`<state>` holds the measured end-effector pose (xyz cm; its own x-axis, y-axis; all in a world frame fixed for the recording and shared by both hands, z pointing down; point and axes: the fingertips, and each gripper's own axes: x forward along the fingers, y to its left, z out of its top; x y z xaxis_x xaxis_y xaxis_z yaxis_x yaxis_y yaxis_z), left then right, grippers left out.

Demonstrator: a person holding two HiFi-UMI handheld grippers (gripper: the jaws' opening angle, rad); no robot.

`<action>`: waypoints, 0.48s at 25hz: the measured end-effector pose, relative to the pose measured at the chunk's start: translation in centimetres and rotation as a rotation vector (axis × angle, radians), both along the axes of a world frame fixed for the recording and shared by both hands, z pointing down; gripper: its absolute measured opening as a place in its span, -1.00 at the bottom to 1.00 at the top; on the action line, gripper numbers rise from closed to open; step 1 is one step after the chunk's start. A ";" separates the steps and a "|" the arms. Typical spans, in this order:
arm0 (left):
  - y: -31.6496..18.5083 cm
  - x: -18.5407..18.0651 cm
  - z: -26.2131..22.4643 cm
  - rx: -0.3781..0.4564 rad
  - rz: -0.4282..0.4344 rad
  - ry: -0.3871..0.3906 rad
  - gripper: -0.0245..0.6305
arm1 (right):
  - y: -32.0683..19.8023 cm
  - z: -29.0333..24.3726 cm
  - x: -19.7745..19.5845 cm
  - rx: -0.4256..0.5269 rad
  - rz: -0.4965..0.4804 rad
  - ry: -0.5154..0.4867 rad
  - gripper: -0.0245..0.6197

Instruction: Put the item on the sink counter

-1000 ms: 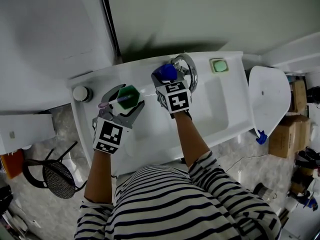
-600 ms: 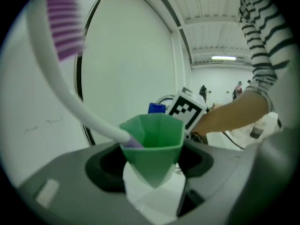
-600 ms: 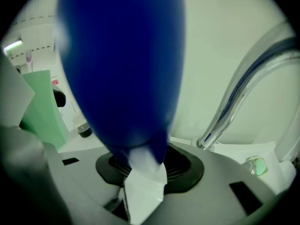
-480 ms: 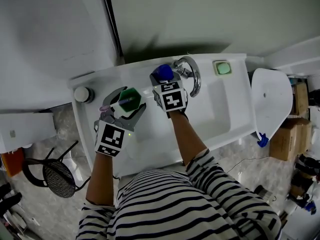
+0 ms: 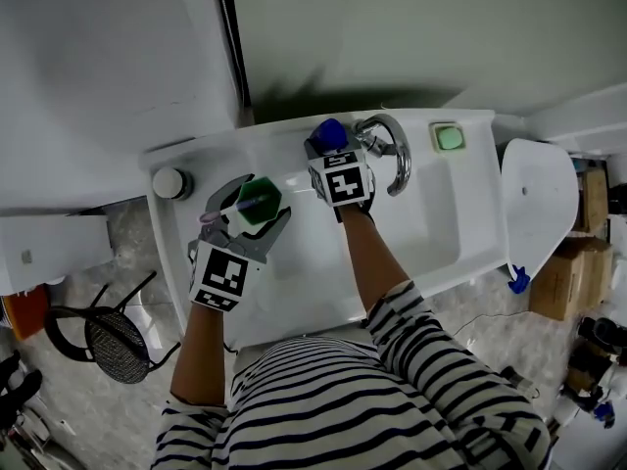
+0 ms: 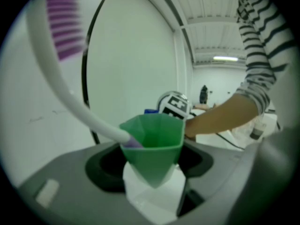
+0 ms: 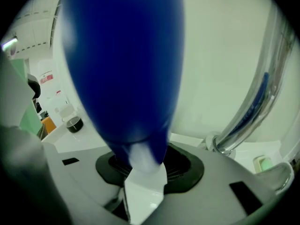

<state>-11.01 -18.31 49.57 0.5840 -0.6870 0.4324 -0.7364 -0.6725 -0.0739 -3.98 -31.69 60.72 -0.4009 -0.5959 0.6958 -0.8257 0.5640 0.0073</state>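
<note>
A green faceted cup [image 6: 152,142] sits between the jaws of my left gripper [image 6: 152,182], which is shut on it. A white toothbrush [image 6: 61,78] with purple bristles leans out of the cup. In the head view the cup [image 5: 258,202] and left gripper [image 5: 247,211] hover over the left part of the white sink counter [image 5: 284,145]. My right gripper [image 5: 331,153] is shut on a blue rounded item [image 5: 330,135] just left of the chrome faucet [image 5: 397,155]. The blue item [image 7: 122,64] fills the right gripper view, its pale lower end pinched in the right gripper [image 7: 140,170].
A green soap bar [image 5: 450,137] lies on a dish at the counter's back right. A round white cap [image 5: 170,182] stands at the counter's left end. The basin [image 5: 431,233] lies right of my arms. A white lid [image 5: 539,199] is further right.
My right gripper has sunk a little with the blue item, closer to the counter beside the faucet. The left gripper and cup have kept their place.
</note>
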 end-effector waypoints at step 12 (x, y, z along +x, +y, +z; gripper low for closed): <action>0.1 -0.5 0.4 -0.008 -0.002 0.012 0.05 | -0.8 1.2 -0.5 0.003 -0.029 0.017 -0.42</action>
<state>-11.47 -18.25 49.98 0.5877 -0.6847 0.4310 -0.7385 -0.6716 -0.0598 -4.47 -32.44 61.92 -0.4060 -0.5862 0.7011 -0.8090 0.5874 0.0226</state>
